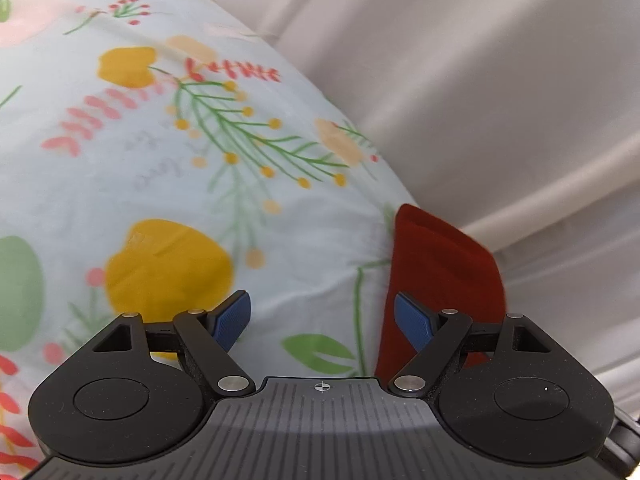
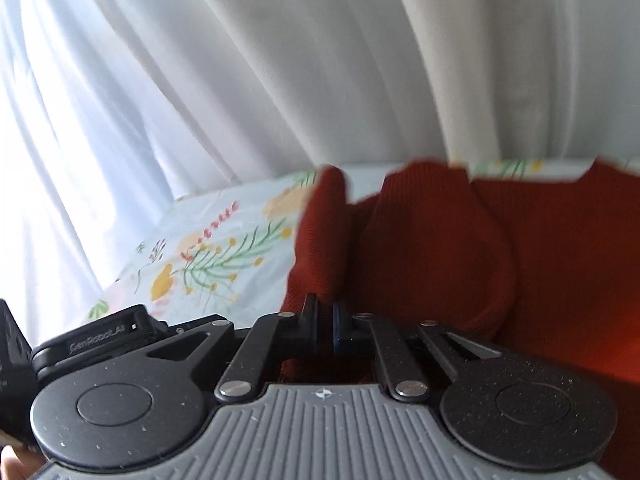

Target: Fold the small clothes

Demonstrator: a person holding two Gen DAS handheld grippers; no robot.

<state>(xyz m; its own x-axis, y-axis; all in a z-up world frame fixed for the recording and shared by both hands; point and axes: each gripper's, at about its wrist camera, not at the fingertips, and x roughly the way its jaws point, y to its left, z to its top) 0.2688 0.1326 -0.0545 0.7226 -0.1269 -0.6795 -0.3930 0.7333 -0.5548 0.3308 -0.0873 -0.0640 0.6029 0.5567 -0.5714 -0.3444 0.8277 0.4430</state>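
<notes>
A rust-red knit garment (image 2: 460, 248) lies on a pale floral bed sheet (image 2: 224, 248). My right gripper (image 2: 326, 330) is shut on a lifted fold of the garment at its left edge, with the fabric rising between the pads. In the left wrist view my left gripper (image 1: 322, 322) is open and empty above the floral sheet (image 1: 180, 160). One end of the red garment (image 1: 436, 276) lies just behind the right blue fingertip (image 1: 412, 322); I cannot tell if they touch.
White curtains (image 2: 280, 80) hang right behind the bed and also fill the right side of the left wrist view (image 1: 500, 100). The other gripper's black body (image 2: 104, 336) shows at the lower left of the right wrist view.
</notes>
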